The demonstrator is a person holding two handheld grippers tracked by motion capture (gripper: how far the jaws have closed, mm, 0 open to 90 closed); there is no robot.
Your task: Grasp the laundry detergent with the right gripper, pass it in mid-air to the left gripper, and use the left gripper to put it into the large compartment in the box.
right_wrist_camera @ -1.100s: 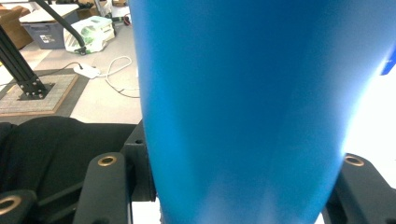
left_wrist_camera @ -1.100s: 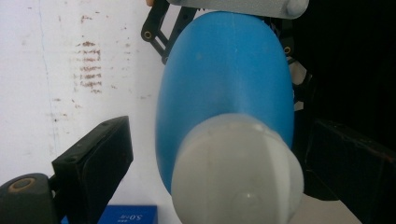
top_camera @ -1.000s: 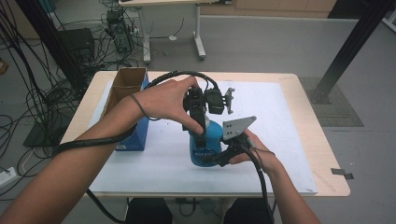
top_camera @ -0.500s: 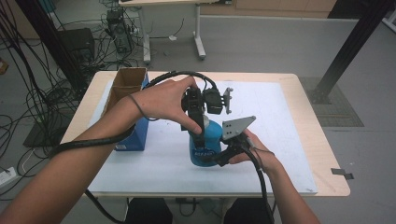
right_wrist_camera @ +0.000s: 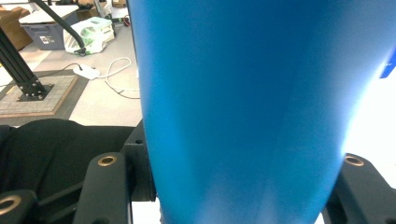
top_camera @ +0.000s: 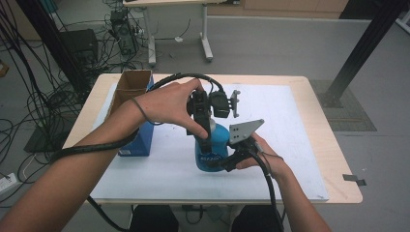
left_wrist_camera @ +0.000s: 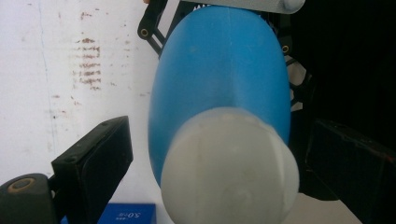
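high view: blue bottle (top_camera: 212,150) stands upright mid-counter on the white sheet (top_camera: 290,140), w/ an open cardboard box (top_camera: 131,87) on a blue box (top_camera: 140,140) off to its left. Right gripper (top_camera: 227,162) comes in low from the side & its jaws are clamped on the bottle's lower body. Left gripper (top_camera: 207,137) hangs down over the top, jaws either side of the cap/neck area.

left gripper view: looking down the bottle (left_wrist_camera: 219,79), whitish cap (left_wrist_camera: 229,168) right up close btw the two black jaws. Daylight on both sides of the cap, so the jaws straddle it w/o pinching, imo not gripping anything yet.

right gripper view: blue wall (right_wrist_camera: 243,107) of the bottle sits btw the jaws, pads pressed on both sides, so that's a firm hold on the body.

handling: looks like smooth plastic, prob light-ish, fill level unknown tbh. Body is rounded & glossy so it could slip or spin under a twist; walls may flex if squeezed hard.

where to grab: low on the body for bracing, and on the cap's sides for turning. Cap is small & smooth, so square the jaws on it first.
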